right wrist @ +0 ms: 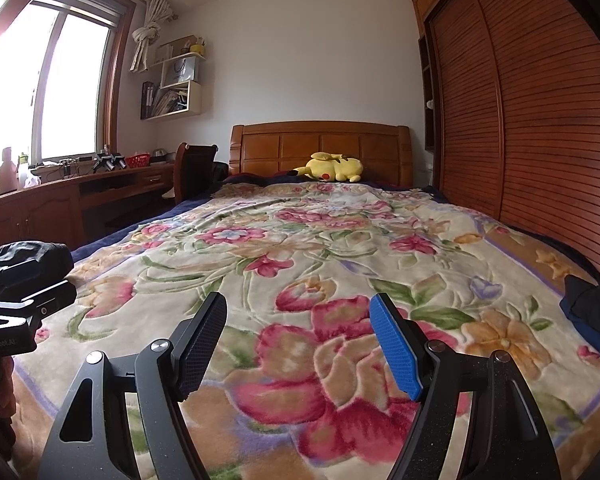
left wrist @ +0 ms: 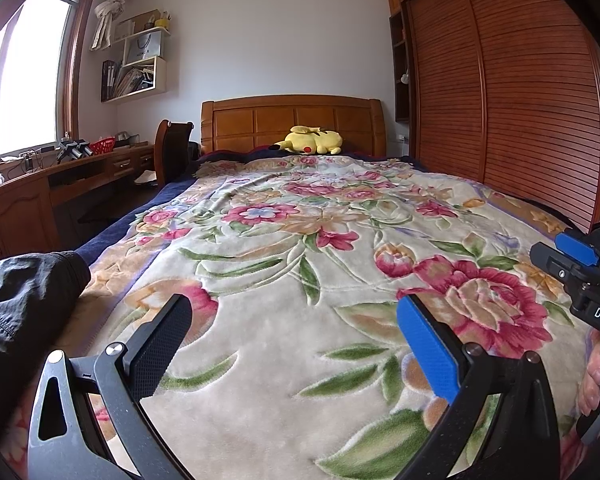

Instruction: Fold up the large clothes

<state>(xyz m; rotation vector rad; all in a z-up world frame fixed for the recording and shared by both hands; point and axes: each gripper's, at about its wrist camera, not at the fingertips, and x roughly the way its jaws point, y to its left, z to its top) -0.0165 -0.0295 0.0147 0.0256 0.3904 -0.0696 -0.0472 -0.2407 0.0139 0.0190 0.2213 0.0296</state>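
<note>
One dark garment (left wrist: 28, 300), two spread, empty grippers (left wrist: 296, 328) (right wrist: 298, 336)

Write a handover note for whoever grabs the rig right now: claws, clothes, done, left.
Left claw: open, empty, over the floral blanket.
Right claw: open, empty, over the same blanket near the foot of the bed.
Clothes: one dark garment bunched at the left edge of the bed, beside the left claw; another dark bundle at the right edge. Neither is held.
Done: nothing folded that these views show.
Left: pick a garment, spread it flat on the blanket, fold it.
</note>
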